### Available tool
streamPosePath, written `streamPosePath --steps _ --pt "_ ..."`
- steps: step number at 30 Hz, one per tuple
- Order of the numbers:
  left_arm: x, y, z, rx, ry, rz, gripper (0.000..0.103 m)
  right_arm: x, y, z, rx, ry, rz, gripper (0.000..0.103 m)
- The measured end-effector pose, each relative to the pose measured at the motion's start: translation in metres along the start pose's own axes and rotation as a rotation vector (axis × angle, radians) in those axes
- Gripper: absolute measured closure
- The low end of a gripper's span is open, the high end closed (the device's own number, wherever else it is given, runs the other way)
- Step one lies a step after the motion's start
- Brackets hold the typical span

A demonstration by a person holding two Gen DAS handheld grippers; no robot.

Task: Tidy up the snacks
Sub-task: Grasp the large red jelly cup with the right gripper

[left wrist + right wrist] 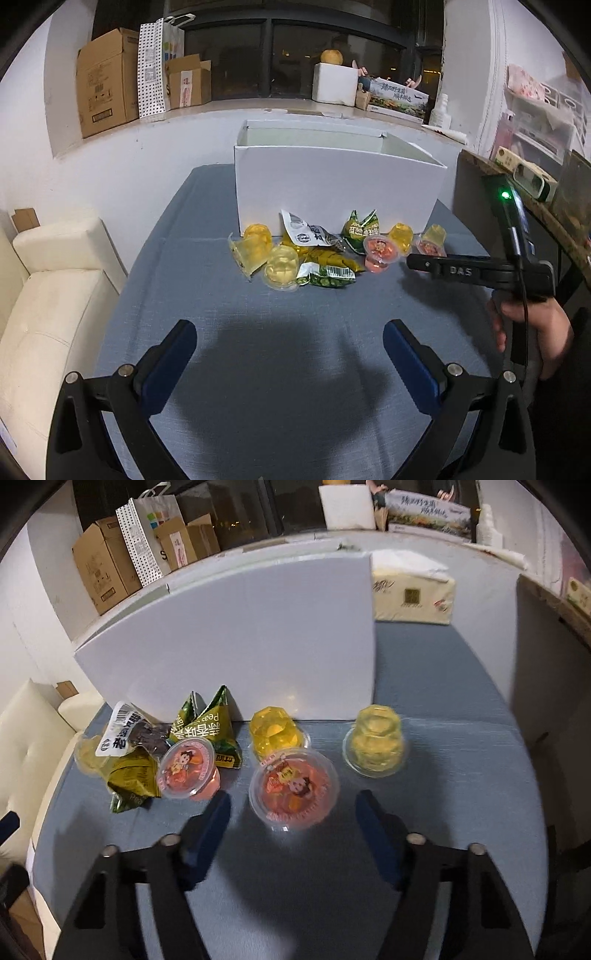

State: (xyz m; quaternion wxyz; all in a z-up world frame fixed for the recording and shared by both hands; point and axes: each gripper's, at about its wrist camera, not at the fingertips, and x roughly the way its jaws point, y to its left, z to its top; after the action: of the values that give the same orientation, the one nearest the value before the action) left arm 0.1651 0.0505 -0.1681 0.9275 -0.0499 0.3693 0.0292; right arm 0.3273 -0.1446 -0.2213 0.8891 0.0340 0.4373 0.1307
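A pile of snacks lies on the blue tablecloth in front of a white open box (332, 184): yellow jelly cups (282, 267), red jelly cups (380, 253), green pea packets (327, 275) and a white-and-dark packet (306, 232). My left gripper (290, 343) is open and empty, well short of the pile. My right gripper (291, 812) is open, just in front of a red jelly cup (293, 788). Another red cup (188, 768), two yellow cups (375, 746) (273, 734) and green packets (210, 731) lie near the box wall (240, 646). The right gripper also shows in the left wrist view (412, 260).
A cream sofa (48, 314) stands left of the table. A tissue pack (412, 594) lies right of the box. Cardboard boxes (107, 81) and a paper bag (155, 66) sit on the window sill. A dark shelf (535, 195) stands at the right.
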Motion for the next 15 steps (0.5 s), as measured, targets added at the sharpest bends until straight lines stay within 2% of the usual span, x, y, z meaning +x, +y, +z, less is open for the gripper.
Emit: streamPosePath --steps 1,2,7,11,15 --pt "0.0 0.0 0.0 -0.002 0.003 -0.015 0.0 0.001 0.001 0.001 -0.013 -0.009 -0.011 0.057" --pt "0.0 0.0 0.0 -0.001 0.003 -0.033 0.0 0.001 0.003 0.001 -0.023 -0.01 -0.017 0.059" --pt "0.006 -0.001 0.002 0.009 0.013 -0.027 0.0 0.0 0.004 -0.001 -0.034 -0.014 -0.003 0.06" --pt "0.014 0.007 0.011 -0.016 0.035 -0.056 0.0 -0.01 0.005 -0.007 -0.026 -0.037 0.008 0.06" --pt "0.03 0.024 0.027 -0.062 0.046 -0.024 0.0 -0.025 0.004 -0.018 -0.025 -0.057 0.012 0.06"
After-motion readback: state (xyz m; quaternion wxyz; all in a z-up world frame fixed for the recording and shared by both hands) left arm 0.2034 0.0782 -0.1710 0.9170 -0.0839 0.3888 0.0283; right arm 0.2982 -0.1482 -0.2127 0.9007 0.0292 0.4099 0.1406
